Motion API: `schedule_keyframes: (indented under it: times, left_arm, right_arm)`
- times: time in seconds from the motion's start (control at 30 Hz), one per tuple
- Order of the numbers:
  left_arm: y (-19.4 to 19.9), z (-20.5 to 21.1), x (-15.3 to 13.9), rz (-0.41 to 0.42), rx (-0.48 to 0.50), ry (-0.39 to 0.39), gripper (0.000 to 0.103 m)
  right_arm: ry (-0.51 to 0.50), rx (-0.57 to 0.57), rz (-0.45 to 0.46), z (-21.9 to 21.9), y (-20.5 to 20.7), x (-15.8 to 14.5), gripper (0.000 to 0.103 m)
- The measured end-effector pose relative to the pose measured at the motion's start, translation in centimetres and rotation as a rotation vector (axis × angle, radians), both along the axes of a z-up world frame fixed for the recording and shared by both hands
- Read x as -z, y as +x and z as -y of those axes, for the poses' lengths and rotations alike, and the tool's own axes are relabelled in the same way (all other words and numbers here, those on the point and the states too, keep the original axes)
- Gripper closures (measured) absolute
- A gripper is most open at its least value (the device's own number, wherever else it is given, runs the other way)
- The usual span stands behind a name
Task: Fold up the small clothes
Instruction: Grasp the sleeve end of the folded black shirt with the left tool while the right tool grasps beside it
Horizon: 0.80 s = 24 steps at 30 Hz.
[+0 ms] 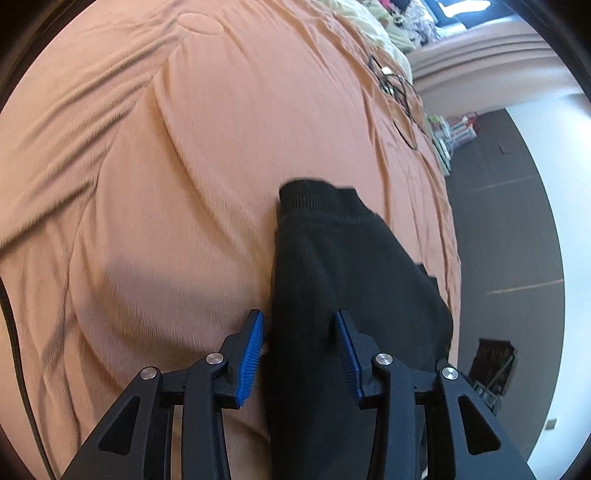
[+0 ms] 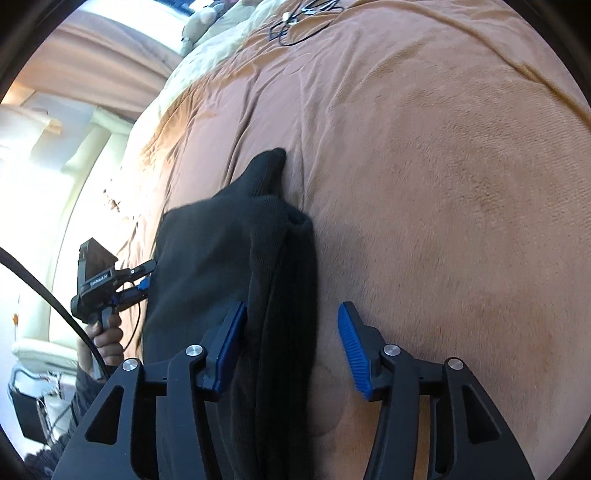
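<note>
A small black knit garment (image 1: 343, 266) with a ribbed cuff lies folded on the orange bedspread (image 1: 184, 147). My left gripper (image 1: 300, 332) is open, its blue pads on either side of the garment's near edge. In the right wrist view the same garment (image 2: 236, 251) lies folded in layers on the bedspread (image 2: 443, 184). My right gripper (image 2: 291, 325) is open around the garment's folded edge, with its left pad against the cloth. The left gripper (image 2: 142, 280) shows there too, at the garment's far side, held by a hand.
A tangle of black cables (image 1: 399, 88) lies farther up the bed, also seen in the right wrist view (image 2: 299, 18). A pale quilt (image 1: 373, 26) is bunched at the head. The bed edge drops to a dark floor (image 1: 517, 229) on the right.
</note>
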State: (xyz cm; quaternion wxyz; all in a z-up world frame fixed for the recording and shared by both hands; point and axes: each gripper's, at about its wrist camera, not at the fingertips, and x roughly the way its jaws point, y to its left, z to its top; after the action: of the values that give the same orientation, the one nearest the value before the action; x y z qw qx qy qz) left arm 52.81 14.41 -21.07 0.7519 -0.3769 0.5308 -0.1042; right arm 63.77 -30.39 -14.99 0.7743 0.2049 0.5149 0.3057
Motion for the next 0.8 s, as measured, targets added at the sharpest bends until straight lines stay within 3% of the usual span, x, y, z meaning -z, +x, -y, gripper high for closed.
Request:
schedule_keyframes:
  times: [0.13, 0.33, 0.5, 0.53, 0.57, 0.63, 0.8]
  left_arm:
    - [-0.4, 1.1, 0.2, -0.002, 0.042, 0.015, 0.061]
    - [0.6, 1.9, 0.9, 0.015, 0.038, 0.021, 0.062]
    - [1.6, 2.3, 0.9, 0.025, 0.025, 0.044, 0.068]
    - [1.5, 2.3, 0.7, 0.026, 0.020, 0.047, 0.073]
    - [1.4, 2.3, 0.4, 0.031, 0.019, 0.052, 0.079]
    - [0.9, 2.3, -0.5, 0.053, 0.022, 0.058, 0.083]
    - [-0.3, 2.4, -3.9, 0.117, 0.035, 0.056, 0.086]
  right_arm:
    - [0.000, 0.008, 0.008, 0.1, 0.3, 0.0, 0.052]
    - [-0.031, 0.020, 0.038, -1.8, 1.1, 0.1, 0.041]
    - [-0.009, 0.060, 0.048, -3.8, 2.4, 0.3, 0.041]
    - [0.001, 0.061, 0.051, -4.1, 2.6, 0.4, 0.054]
    - [0.009, 0.060, 0.054, -4.4, 2.7, 0.5, 0.074]
    - [0.017, 0.043, 0.042, -5.2, 2.8, 0.7, 0.085]
    - [-0.013, 0.025, 0.156, -6.2, 0.9, -1.6, 0.088]
